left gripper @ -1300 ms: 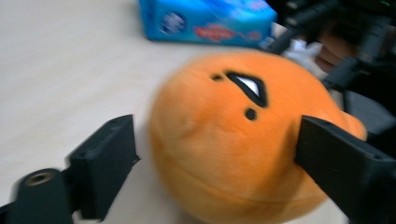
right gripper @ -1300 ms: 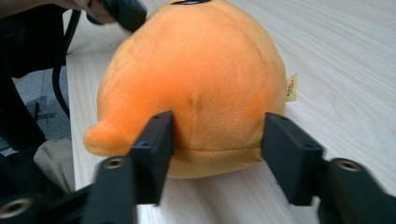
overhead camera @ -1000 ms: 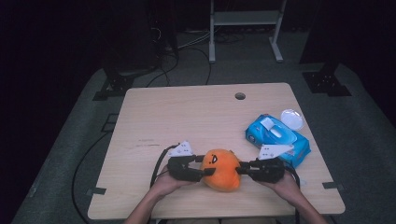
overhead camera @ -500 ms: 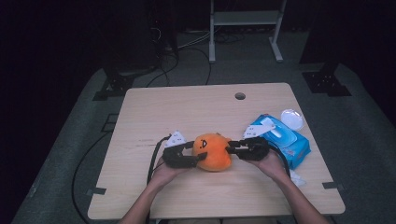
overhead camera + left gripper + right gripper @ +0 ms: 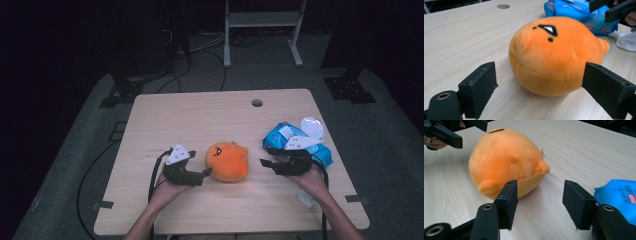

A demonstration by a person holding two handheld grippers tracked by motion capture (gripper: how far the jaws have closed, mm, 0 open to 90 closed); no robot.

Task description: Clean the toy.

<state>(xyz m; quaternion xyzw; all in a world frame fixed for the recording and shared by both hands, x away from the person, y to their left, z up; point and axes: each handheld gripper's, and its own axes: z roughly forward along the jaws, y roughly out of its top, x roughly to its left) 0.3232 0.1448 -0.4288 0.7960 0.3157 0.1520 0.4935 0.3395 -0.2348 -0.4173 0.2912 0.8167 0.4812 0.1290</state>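
A: Starting at your left: the left gripper [image 5: 204,174] has just been spreading, jaws wide, pads clear of the orange plush toy [image 5: 228,161], nothing between them.

B: And the toy sits alone on the wooden table [image 5: 200,117], mid-front, between both tools.

A: Your right gripper [image 5: 266,163] has been opening too, jaws apart and empty (toy just off its left jaw in the right gripper view).

B: Watch that side. The blue wipes pack [image 5: 296,144] is close behind your right hand; swing back carelessly and you could shove it toward the edge. A one-sided nudge would likely roll the plush.
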